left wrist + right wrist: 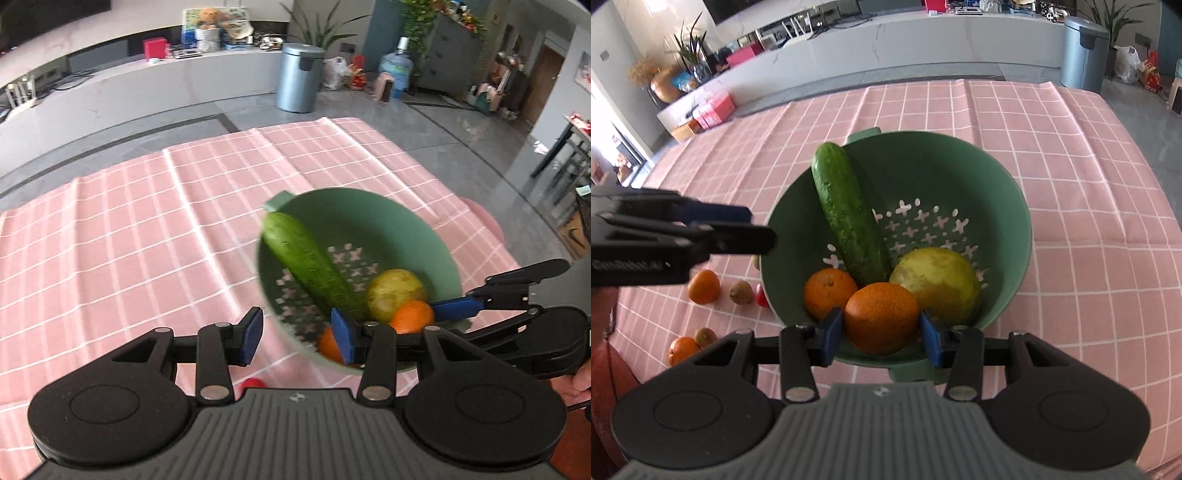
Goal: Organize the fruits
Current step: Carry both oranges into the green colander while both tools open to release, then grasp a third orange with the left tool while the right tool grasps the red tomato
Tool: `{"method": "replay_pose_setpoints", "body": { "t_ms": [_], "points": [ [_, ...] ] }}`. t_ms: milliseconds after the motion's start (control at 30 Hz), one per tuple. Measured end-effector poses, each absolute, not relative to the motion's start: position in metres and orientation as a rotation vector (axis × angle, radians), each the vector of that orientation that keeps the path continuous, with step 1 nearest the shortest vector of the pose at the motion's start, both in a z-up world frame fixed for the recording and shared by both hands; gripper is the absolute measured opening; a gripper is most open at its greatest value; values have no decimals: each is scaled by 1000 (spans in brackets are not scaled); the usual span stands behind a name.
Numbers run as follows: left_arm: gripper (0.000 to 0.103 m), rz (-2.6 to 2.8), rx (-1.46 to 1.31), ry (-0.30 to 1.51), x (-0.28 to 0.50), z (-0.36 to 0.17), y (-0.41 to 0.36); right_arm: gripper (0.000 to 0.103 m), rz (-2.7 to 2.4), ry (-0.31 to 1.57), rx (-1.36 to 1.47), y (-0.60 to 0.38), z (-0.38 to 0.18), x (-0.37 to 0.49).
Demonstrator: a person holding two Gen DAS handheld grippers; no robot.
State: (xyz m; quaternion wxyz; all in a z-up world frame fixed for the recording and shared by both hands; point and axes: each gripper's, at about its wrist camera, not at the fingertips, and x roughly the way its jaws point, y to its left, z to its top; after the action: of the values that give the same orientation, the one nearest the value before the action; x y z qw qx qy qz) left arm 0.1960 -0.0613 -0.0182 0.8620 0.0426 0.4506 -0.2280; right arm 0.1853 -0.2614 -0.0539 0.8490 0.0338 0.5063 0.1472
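A green colander (942,166) on the pink checked cloth holds a cucumber (849,214) leaning on its far rim, a yellow-green fruit (936,286) and an orange (827,291). My right gripper (881,336) is shut on a second orange (881,317) just above the colander's near rim. The left wrist view shows the same colander (369,221), cucumber (310,258) and held orange (412,315), with the right gripper (436,310) coming in from the right. My left gripper (297,338) is open and empty over the colander's left edge, and it also appears in the right wrist view (757,227).
Loose on the cloth left of the colander lie an orange (703,286), a kiwi (741,291), a small red fruit (761,295), another orange (681,349) and another kiwi (704,336). A metal bin (299,77) stands on the floor beyond the table.
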Motion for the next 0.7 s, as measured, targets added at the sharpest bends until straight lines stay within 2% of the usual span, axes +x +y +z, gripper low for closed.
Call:
{"method": "replay_pose_setpoints", "body": {
  "t_ms": [200,267,700],
  "points": [
    [51,-436,80,951,190,-12,-41,45,299,1063,43,-256,-52,184],
    [51,-428,64,946,186,-9,-33,52,290,1046,32,-254,-49,181],
    [51,-351,-74,952,157,6,31,52,294,846,92,-219,-15,130]
  ]
}}
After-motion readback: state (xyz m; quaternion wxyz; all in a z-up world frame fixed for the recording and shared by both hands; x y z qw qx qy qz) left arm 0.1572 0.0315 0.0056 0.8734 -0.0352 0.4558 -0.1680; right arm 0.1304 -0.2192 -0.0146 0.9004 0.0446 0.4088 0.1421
